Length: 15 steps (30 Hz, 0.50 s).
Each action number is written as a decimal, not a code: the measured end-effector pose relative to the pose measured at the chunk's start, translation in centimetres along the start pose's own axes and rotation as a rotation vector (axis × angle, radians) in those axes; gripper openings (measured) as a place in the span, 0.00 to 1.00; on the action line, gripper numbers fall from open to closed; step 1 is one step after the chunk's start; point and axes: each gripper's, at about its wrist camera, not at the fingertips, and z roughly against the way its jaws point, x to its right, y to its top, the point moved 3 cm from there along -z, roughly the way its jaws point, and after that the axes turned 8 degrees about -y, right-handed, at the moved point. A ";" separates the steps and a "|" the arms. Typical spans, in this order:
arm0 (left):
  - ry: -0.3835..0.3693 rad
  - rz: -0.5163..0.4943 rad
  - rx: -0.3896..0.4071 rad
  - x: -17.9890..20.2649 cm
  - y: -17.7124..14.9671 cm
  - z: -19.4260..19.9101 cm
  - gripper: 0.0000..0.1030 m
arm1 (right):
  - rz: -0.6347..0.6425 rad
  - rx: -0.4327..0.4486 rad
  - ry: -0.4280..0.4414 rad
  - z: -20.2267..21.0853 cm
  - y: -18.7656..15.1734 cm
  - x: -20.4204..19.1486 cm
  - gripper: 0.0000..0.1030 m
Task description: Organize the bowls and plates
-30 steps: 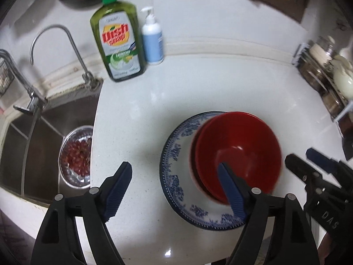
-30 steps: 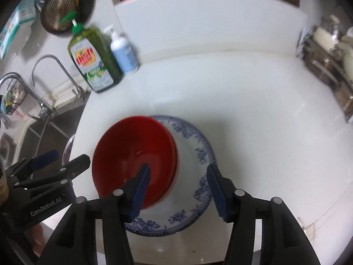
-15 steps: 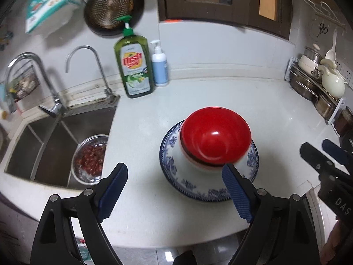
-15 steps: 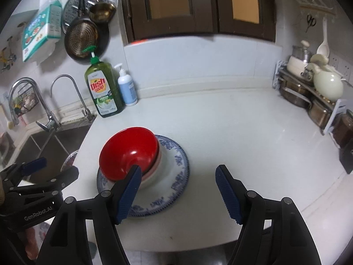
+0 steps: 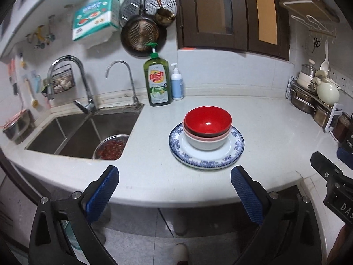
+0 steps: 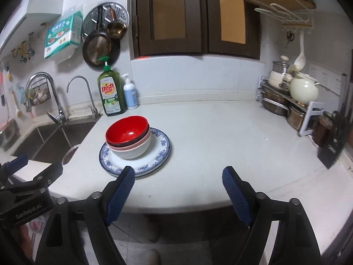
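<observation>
Resting on blue plate (image 5: 236, 145), red bowl (image 5: 207, 120) topping stack, tools apart.

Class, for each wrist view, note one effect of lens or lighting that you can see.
Left wrist view: fisheye bends the countertop edge into a curve; a highlight shines inside the red bowl. Right wrist view: dark corners frame the picture; the bowl shows glare too.

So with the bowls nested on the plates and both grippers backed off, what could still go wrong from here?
1. The red bowl tops a nest with a pink bowl and a white bowl; it looks slightly tilted in the right wrist view, so a knock might shift it.
2. The blue-patterned plates sit fairly near the white counter's front edge; a careless re-approach by the left gripper or right gripper, both open, could nudge the stack.
</observation>
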 end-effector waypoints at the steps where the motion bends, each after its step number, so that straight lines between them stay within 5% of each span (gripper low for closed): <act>1: 0.003 0.000 0.008 0.1 -0.3 0.8 1.00 | 0.005 0.010 -0.005 0.7 -0.3 0.2 0.84; 15: 0.026 -0.033 0.090 -0.1 -2.5 8.9 1.00 | 0.000 0.083 0.032 8.8 -2.9 0.7 0.87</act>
